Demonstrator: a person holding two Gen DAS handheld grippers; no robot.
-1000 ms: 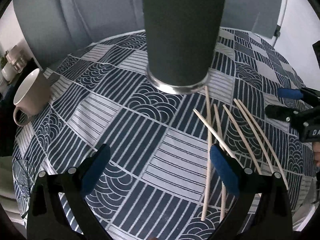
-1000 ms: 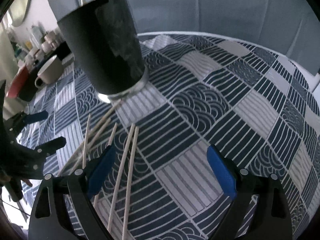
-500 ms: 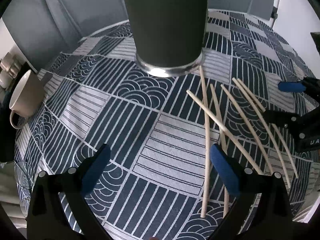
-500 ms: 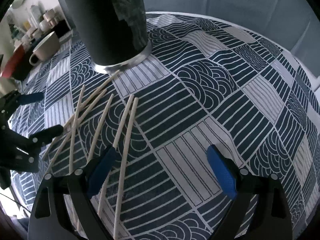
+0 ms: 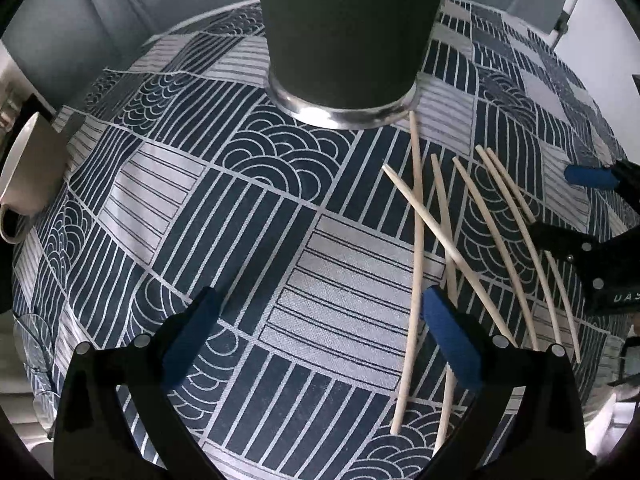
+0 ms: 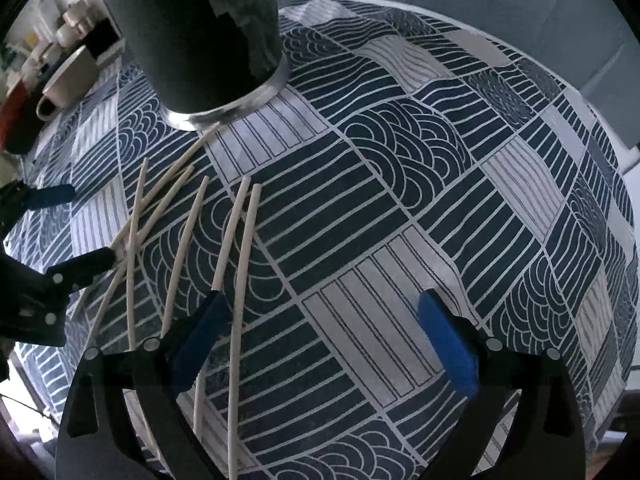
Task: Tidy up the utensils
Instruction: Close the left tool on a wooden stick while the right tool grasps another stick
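Six pale wooden chopsticks lie loose on the navy-and-white patterned tablecloth, fanned out just in front of the tall dark cylindrical holder with the shiny metal base ring. One stick's tip touches that ring; two of the left-hand sticks cross each other.

Left gripper: jaws wide, nothing between them, hovering over bare cloth to the left of the pile, its right pad over the nearest sticks. Right gripper: also wide and empty, its left pad over the two sticks that lie side by side; the rest of its span is over cloth.

Looks like the approach to the first pick. My read:
- Take the parallel pair first; it's clear of the crossed ones, so lifting won't drag neighbours.
- Shift the right gripper left so the sticks sit centred between the pads, then come down square across them.
- Grip near mid-length, or they'll tip going into the holder.
- Keep the left gripper clear, or use it to steady the holder.

Beige ceramic mug at the table's left edge, well apart.
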